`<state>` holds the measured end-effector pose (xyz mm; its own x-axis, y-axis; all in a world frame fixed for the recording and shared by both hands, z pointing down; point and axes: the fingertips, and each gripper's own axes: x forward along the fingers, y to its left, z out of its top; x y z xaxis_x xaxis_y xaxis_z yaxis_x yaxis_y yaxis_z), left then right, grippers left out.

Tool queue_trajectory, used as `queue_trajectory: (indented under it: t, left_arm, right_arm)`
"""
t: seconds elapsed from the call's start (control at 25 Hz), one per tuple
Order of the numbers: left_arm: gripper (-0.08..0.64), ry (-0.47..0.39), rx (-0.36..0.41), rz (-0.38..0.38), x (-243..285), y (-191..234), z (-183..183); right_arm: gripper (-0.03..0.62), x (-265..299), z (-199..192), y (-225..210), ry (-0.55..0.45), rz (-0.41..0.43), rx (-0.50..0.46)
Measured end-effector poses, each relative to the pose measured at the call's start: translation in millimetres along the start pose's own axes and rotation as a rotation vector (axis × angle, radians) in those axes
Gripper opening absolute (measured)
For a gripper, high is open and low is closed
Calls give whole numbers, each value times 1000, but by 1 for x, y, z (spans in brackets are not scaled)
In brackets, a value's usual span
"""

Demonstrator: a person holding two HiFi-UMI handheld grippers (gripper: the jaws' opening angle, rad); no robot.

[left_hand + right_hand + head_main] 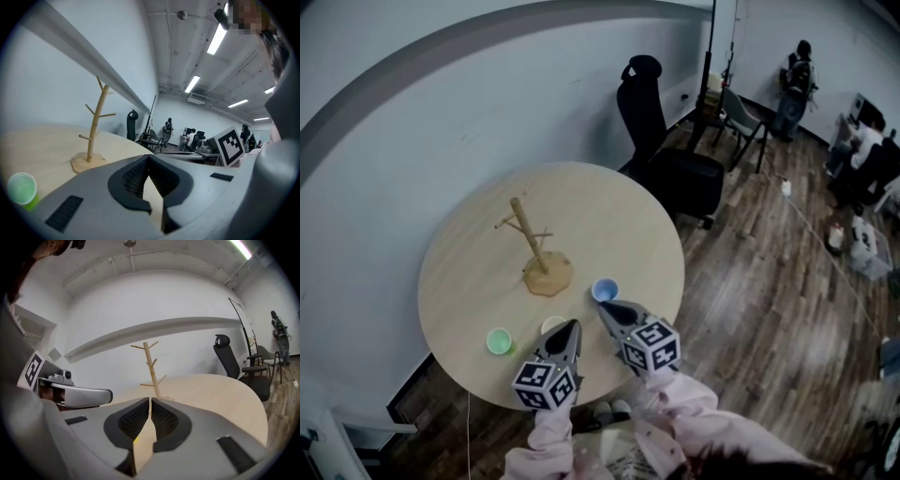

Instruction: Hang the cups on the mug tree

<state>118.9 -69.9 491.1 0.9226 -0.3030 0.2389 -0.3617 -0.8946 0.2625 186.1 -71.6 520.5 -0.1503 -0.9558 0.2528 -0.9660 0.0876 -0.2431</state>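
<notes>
The wooden mug tree (534, 242) stands bare on the round table (469, 272); it also shows in the left gripper view as the mug tree (96, 125) and in the right gripper view as the mug tree (151, 364). A blue cup (605, 290) sits right of its base. A green cup (499, 340) (22, 189) stands near the front edge. A pale cup (551, 324) is partly hidden behind my left gripper (573, 324) (149, 157), which is shut and empty. My right gripper (604, 307) (150, 400) hovers just before the blue cup, its jaws together but for a hairline slit, holding nothing.
A black office chair (661, 141) stands behind the table's far right edge. A folding chair (742, 120) and people (794, 84) are far back right on the wooden floor (769, 300). The white wall (412, 122) curves close behind the table's left.
</notes>
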Motion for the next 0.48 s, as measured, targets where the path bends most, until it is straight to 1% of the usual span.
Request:
queue_trajectory:
  t: [0.28, 0.32, 0.4, 0.48]
  left_arm:
    - [2, 77, -13, -72, 20, -6, -19]
    - [2, 85, -13, -79, 22, -7, -21]
    - [2, 101, -11, -95, 26, -8, -25]
    - [2, 115, -8, -111, 30, -10, -29]
  right_arm:
    - [17, -6, -13, -26, 44, -111, 24]
    - [31, -6, -17, -29, 53, -123, 26]
    - [32, -7, -25, -37, 73, -146, 30]
    - [72, -6, -33, -46, 94, -167, 33]
